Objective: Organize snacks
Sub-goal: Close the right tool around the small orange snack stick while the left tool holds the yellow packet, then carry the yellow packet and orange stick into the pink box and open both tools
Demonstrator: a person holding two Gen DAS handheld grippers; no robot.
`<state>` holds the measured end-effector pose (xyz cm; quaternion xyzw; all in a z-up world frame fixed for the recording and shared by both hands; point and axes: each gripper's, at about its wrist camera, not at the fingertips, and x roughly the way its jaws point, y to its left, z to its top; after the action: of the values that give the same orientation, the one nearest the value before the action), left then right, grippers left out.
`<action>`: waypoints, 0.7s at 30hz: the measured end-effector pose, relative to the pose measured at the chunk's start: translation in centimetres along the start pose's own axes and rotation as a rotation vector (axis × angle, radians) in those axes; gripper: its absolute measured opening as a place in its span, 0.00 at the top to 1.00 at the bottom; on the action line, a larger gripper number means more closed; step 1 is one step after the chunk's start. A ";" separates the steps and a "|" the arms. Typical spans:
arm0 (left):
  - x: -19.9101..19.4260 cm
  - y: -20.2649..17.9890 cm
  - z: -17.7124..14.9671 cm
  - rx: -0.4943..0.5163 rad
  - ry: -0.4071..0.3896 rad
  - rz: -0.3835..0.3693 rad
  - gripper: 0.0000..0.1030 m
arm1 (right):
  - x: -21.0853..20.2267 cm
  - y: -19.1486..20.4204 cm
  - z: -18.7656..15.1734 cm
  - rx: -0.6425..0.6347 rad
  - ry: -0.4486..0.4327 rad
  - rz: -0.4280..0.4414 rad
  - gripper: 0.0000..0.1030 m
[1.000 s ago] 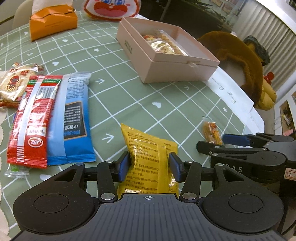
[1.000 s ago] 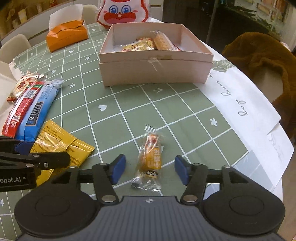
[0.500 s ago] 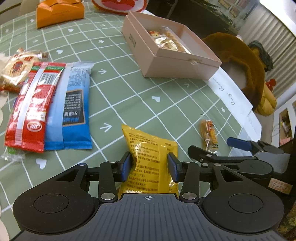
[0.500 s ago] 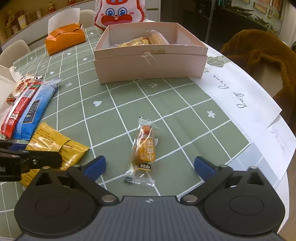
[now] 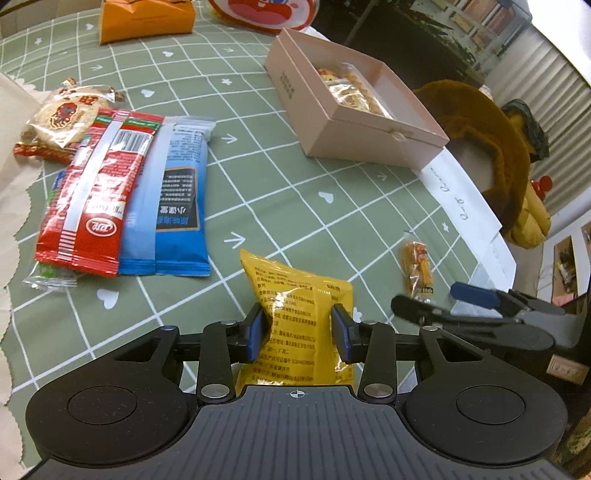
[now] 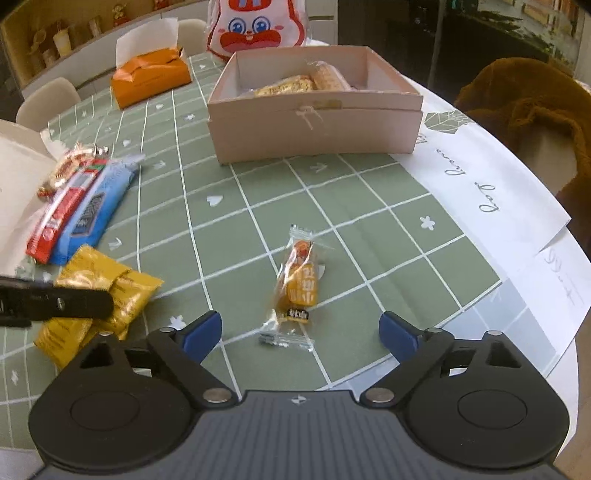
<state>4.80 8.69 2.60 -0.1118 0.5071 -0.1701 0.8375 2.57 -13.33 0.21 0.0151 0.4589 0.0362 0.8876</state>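
Green gridded tablecloth (image 6: 258, 184) with white hearts and arrows covers the table, and a white paper sheet (image 6: 491, 192) lies along its right edge. At far left, one round cracker pack (image 5: 62, 114) in clear wrap lies partly under one red packet (image 5: 96, 192), which overlaps one blue packet (image 5: 173, 199) just beside it; a clear wrapper end shows beneath the red one, contents not identifiable. Next, one yellow snack bag (image 5: 295, 295) lies on the cloth between the blue pads of the left gripper (image 5: 298, 334); its jaws are narrow and closing, both pads pressed on the bag's creased sides. Right of it, one small orange candy bar (image 6: 301, 284) in clear wrap lies flat and alone, between the fingers of the right gripper (image 6: 301, 330) but well apart from both; those jaws stand wide and are closing, touching nothing. Beyond, one open pink box (image 6: 314, 125) holds at least two wrapped snacks; an exact count cannot be made. Behind it stand one orange tissue box (image 6: 151, 75) and one cartoon rabbit bag (image 6: 255, 27). At far right, a brown fleece garment (image 6: 535, 107) hangs over a chair. Nothing lies between either snack and the box.
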 end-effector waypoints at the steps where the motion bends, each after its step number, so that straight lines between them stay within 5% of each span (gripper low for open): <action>1: 0.0 -0.1 0.0 0.001 0.001 -0.001 0.58 | -0.1 0.0 0.2 0.007 -0.005 -0.003 0.12; 7: -0.2 -0.7 -0.1 0.013 0.002 -0.013 0.58 | 0.7 0.0 1.6 0.056 0.008 -0.021 0.25; 17: 0.2 -1.1 -0.5 0.017 0.025 -0.023 0.58 | 0.8 0.4 1.9 0.009 0.022 -0.019 0.74; 21: 0.3 -1.3 -0.5 0.023 0.032 -0.024 0.58 | 0.3 0.5 1.9 0.002 0.018 -0.001 0.78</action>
<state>4.26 7.40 2.54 -0.1054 0.5171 -0.1878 0.8284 4.25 -12.78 1.04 0.0152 0.4668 0.0355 0.8835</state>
